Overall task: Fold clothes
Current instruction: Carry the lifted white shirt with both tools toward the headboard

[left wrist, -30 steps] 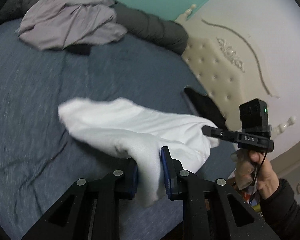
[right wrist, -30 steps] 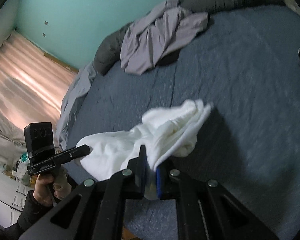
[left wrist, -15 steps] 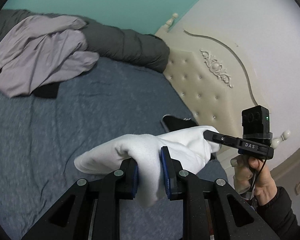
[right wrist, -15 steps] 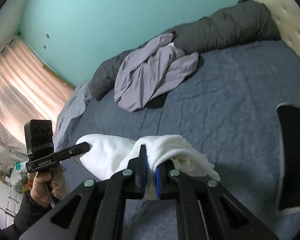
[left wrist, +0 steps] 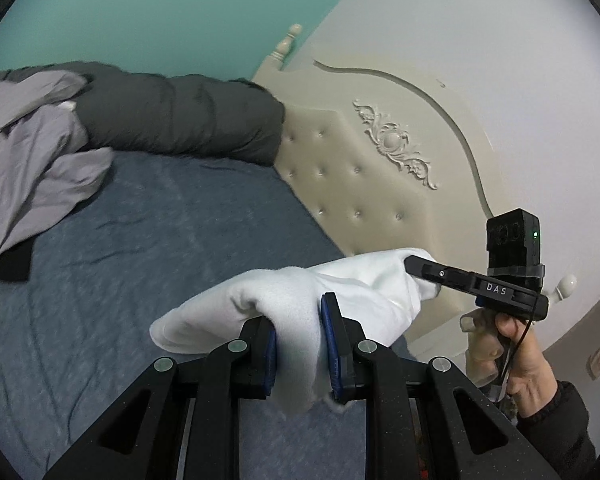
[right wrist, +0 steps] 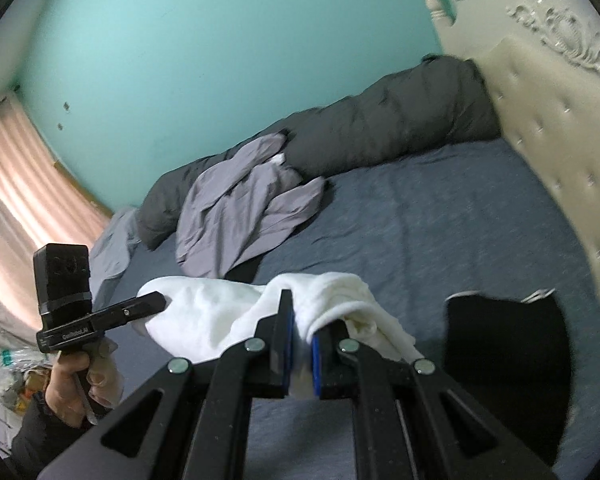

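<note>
In the left wrist view, the left gripper has its blue-padded fingers clamped on a thick bunch of the white garment, which is lifted clear of the blue-grey bed sheet. The cloth bulges over the pads and droops a little below them. Its far end runs to the right, where the right gripper pinches it; the person's right hand, in a dark sleeve, grasps that gripper's handle. Behind lies a dark grey rolled duvet along the far edge of the bed, with a crumpled lilac-grey garment partly on it and partly on the sheet. A cream tufted headboard with a carved ornament stands at right, and a teal wall lies beyond.

In the right wrist view, the right gripper has its fingers nearly together, squeezing a thin fold of the white garment. The cloth stretches to the left to the left gripper, carried in the person's left hand, and hangs above the bed sheet. A loose creamy fold falls to the right of the fingers. A black item lies on the sheet near the headboard; what it is cannot be told. The lilac-grey garment lies against the duvet farther off, and pinkish curtains hang at left beside the teal wall.
</note>
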Tool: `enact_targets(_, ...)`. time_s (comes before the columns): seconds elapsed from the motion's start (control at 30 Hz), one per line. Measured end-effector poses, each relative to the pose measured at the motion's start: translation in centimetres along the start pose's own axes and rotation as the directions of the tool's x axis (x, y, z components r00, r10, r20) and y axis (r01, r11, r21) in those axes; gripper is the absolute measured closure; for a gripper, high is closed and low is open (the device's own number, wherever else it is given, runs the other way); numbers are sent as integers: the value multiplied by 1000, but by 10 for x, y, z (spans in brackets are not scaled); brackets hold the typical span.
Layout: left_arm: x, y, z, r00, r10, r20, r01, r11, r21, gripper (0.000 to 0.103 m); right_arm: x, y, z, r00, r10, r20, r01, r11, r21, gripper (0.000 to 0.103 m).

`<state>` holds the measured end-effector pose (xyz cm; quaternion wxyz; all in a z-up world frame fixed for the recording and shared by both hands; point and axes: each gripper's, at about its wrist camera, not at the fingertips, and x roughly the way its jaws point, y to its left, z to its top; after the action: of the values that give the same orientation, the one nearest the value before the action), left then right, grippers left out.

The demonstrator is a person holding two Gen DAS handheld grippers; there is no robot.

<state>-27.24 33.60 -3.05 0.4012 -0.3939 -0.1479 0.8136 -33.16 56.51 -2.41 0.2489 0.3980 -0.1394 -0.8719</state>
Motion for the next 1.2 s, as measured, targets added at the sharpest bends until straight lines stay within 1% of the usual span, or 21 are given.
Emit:
enact_targets(0.13, 38, -15, 25, 1000, -10, -2, 10, 1000, 6, 82, -9, -28, 23, 999, -31, 30, 31, 1000, 2, 97)
enact_targets(0.23, 58, -24, 40, 1000, -10, 5, 10, 1000, 15, 82, -14, -51, 39, 997, -44, 59, 43, 999, 17, 97)
enact_targets(0.4, 95, -40, 66, 1000, -3, 12, 2, 1000, 31, 82, -17, -84, 63, 994, -81, 76, 79, 996, 33, 97)
enact_targets(0.5, 118, -50, 79, 1000, 10, 17, -10, 999, 43, 82, -17, -102, 76, 991, -102, 92, 99, 994, 36, 97)
enact_targets(0.57, 134, -57, 88, 999, 21, 31, -23, 998, 60, 82, -19, -114, 84, 987, -113, 118, 109, 993, 33, 97)
enact_targets(0.63, 147, -65, 93, 998, 37, 47, -41, 996, 78, 82, -21, -125, 90, 982, -127, 142, 125, 992, 25, 97)
enact_targets(0.7, 166, -68, 98, 998, 43, 52, -47, 996, 76, 82, -20, -138, 93, 977, -151, 153, 151, 988, 17, 97)
enact_targets(0.83, 207, -72, 89, 998, 58, 31, -61, 993, 97, 82, -15, -168, 85, 967, -215, 136, 217, 976, 1, 97)
enact_targets(0.93, 237, -69, 70, 999, 53, -6, -52, 996, 75, 82, -6, -194, 66, 964, -250, 87, 248, 968, 33, 97)
enact_targets(1.0, 257, -71, 50, 997, 53, -52, -49, 995, 88, 82, 0, -210, 50, 962, -268, 46, 266, 963, 51, 97)
enact_targets(1.07, 271, -74, 34, 994, 53, -91, -45, 995, 94, 82, 1, -225, 32, 961, -276, 13, 274, 959, 78, 97)
enact_targets(1.2, 277, -80, 8, 991, 38, -130, -27, 996, 87, 82, -8, -239, 2, 965, -260, -16, 260, 960, 105, 97)
